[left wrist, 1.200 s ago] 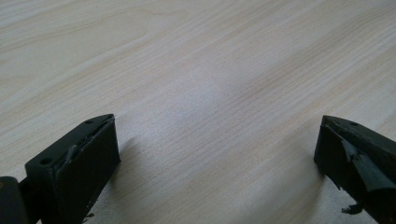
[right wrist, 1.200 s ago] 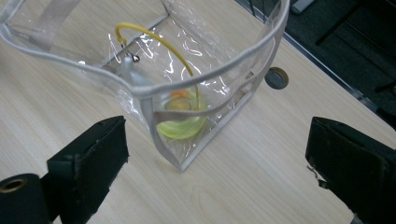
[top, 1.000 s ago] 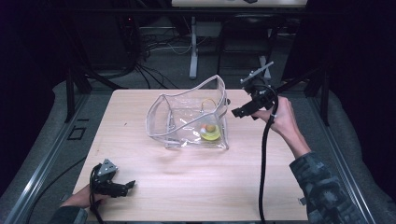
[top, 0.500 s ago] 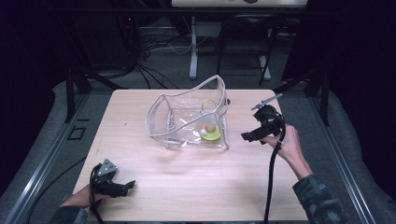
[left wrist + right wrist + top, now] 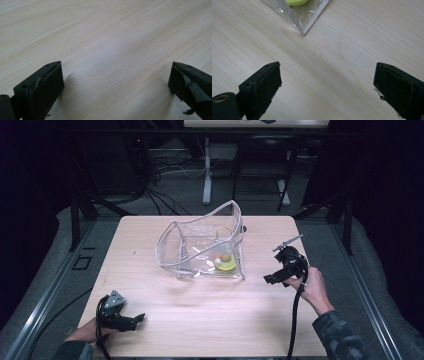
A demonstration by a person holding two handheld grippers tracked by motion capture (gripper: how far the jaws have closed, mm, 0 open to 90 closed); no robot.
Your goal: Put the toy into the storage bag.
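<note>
A clear plastic zip pouch [image 5: 200, 245] stands open on the middle of the wooden table [image 5: 210, 315], with a yellow-green round thing [image 5: 225, 264] and a small orange piece [image 5: 225, 256] inside at its near right corner. My right gripper [image 5: 270, 279] hovers open just right of the pouch, held by a hand. In the right gripper view the pouch's corner [image 5: 308, 23] and the yellow thing [image 5: 297, 2] lie ahead of the wide-apart jaws. My left gripper [image 5: 139, 318] rests open at the near left of the table. Bare wood [image 5: 112, 57] lies between its jaws.
Table edges run close to both hands. Behind the table, metal stand legs [image 5: 207, 175] and cables [image 5: 165, 170] sit on a grey floor. A metal rail [image 5: 55, 285] runs along the left side. The near middle of the tabletop is bare wood.
My right gripper has drawn back from beside the pouch's top right edge, toward the near right and lower over the table. The left gripper and pouch have stayed put.
</note>
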